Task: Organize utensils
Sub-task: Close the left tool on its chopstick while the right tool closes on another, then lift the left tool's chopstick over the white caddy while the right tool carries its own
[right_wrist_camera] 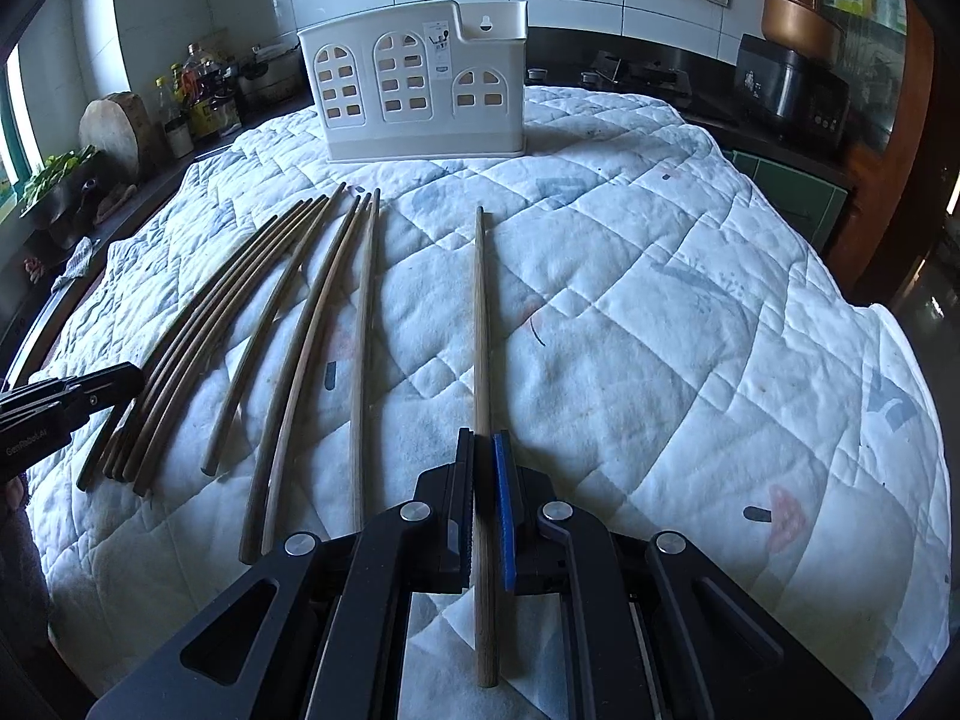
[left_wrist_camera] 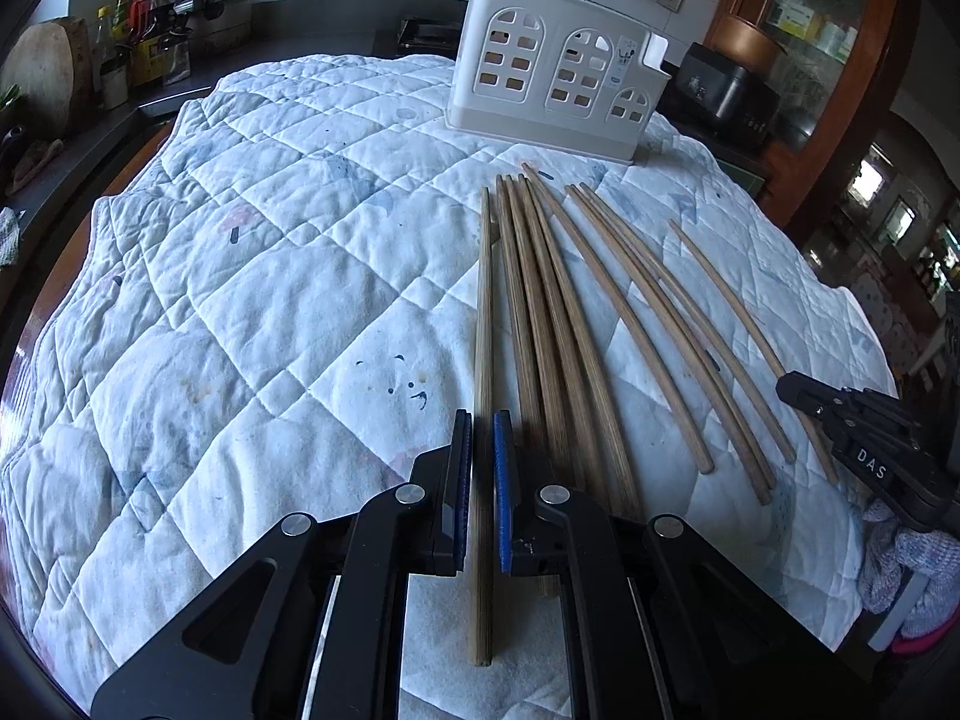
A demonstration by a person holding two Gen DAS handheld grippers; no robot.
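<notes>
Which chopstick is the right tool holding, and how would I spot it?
Find the white holder at the far end of the quilt. In front of it lie the loose chopsticks. The held chopstick lies apart on their right, alone, its near end clamped in the right tool.

Quilt [left_wrist_camera: 252, 276] spread over the bench, holder [left_wrist_camera: 555, 69] upright at its far side, chopsticks [left_wrist_camera: 540, 312] lying side by side before it, one chopstick [right_wrist_camera: 480, 312] apart to their right
</notes>
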